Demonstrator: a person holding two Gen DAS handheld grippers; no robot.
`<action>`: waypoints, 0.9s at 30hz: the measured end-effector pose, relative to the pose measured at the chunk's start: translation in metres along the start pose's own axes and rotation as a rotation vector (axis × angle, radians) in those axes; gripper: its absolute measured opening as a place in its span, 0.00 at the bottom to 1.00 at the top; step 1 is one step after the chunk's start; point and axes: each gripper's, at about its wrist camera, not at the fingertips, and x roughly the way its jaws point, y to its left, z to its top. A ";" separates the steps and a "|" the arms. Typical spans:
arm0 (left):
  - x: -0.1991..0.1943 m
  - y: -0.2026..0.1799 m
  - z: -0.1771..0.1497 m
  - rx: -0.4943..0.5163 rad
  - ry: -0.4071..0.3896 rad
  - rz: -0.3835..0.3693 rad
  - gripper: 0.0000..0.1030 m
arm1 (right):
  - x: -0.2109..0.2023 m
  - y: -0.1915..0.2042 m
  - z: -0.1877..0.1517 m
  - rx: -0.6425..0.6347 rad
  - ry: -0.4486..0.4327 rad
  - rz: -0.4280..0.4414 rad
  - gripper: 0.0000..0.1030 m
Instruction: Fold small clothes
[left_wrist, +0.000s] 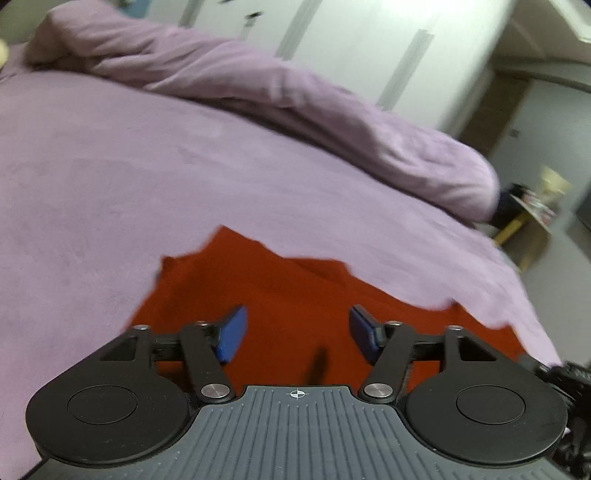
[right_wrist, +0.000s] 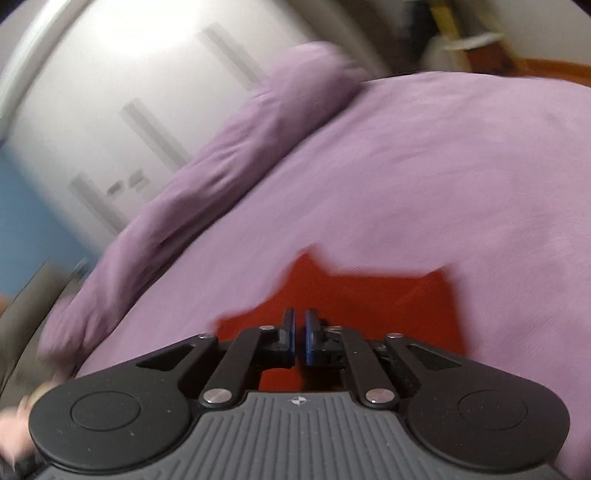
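A red cloth (left_wrist: 280, 310) lay on the bed (left_wrist: 110, 192) — left gripper (left_wrist: 297, 328) spread above it, empty; right gripper (right_wrist: 300, 334) nearly closed, grip unclear.

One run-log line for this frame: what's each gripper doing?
scene: red garment on purple bed | left gripper: open over garment | right gripper: shut, grip unclear | fold: unfinished

Plain red garment (left_wrist: 280, 310) on plain lilac bedspread (left_wrist: 147, 177)
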 end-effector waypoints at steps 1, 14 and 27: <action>-0.008 -0.002 -0.007 0.016 0.009 -0.017 0.69 | -0.007 0.006 -0.011 0.011 0.043 0.082 0.08; -0.068 0.063 -0.040 -0.019 0.032 0.332 0.66 | -0.104 -0.024 -0.039 -0.157 -0.052 -0.277 0.04; -0.075 0.095 -0.061 -0.506 0.197 -0.110 0.56 | -0.073 0.122 -0.104 -0.380 0.114 -0.028 0.19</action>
